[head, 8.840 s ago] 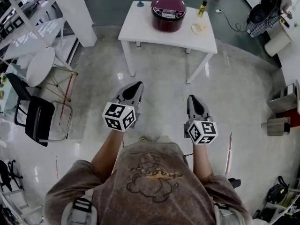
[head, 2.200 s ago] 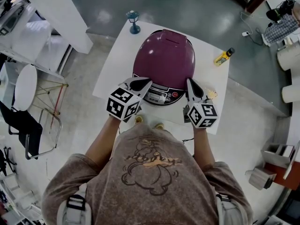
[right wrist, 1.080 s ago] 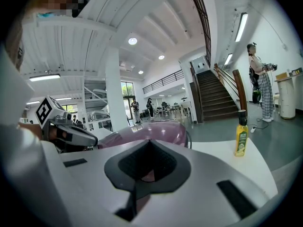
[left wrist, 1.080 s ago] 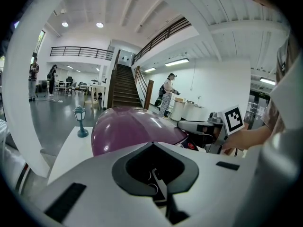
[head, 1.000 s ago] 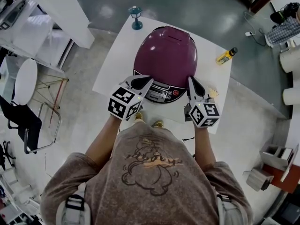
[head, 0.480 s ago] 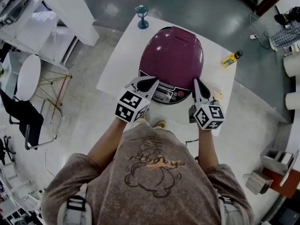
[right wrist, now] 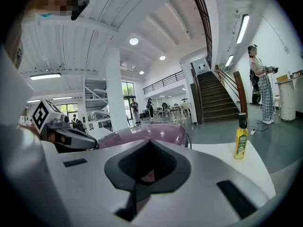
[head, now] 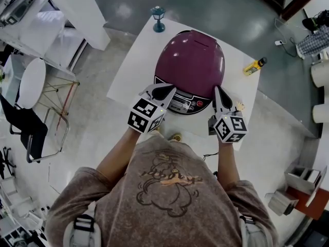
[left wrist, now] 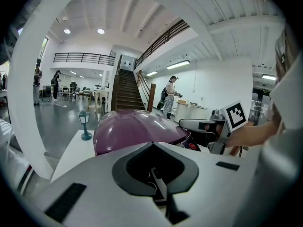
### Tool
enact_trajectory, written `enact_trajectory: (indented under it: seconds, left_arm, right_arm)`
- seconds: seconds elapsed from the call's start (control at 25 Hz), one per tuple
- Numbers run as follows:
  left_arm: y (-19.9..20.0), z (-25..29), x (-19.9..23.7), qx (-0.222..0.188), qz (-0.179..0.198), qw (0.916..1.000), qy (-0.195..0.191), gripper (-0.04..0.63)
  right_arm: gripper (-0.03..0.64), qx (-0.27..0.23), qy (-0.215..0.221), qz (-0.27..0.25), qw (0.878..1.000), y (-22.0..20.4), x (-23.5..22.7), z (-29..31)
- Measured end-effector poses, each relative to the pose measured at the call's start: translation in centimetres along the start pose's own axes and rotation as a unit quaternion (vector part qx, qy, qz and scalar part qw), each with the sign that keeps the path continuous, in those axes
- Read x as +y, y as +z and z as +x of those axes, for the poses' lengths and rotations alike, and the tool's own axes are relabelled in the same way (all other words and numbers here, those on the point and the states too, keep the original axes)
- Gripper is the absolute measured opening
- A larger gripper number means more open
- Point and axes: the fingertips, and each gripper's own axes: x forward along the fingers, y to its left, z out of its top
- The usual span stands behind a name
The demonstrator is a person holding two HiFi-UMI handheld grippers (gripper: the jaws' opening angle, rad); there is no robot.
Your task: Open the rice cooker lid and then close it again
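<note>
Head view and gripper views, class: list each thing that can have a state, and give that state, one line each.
Rice cooker lid: closed.
Left gripper: shut, empty, by the cooker's front.
Right gripper: shut, empty, by the cooker's front.
Yellow bottle: upright, cap on.
Lantern ornament: upright on the table.

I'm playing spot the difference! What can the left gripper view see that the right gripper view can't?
Only the left gripper view: a little blue lamp on the white table, and the right claw beside the cooker. Only the right gripper view: a yellow bottle standing on the table, and the left claw. Both: the purple rice cooker with its lid down, the table, and a staircase behind.
</note>
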Motion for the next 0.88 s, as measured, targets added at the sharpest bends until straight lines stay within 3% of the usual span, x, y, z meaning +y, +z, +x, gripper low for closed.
enact_trajectory:
  seconds: [0.24, 0.52, 0.88]
  left_arm:
    - [0.1, -0.1, 0.0, -0.011, -0.009, 0.9999, -0.004, 0.02]
    - [0.2, -0.1, 0.1, -0.001, -0.021, 0.9996, -0.019, 0.02]
    - [0.4, 0.1, 0.2, 0.008, -0.036, 0.9986, -0.037, 0.02]
  right_arm:
    - [0.003, -0.013, 0.002, 0.007, 1.0, 0.6, 0.1, -0.1]
    - [0.003, -0.067, 0.013, 0.018, 0.998, 4.3, 0.2, -0.4]
    - [0.003, -0.059, 0.024, 0.008, 0.998, 5.6, 0.2, 0.4]
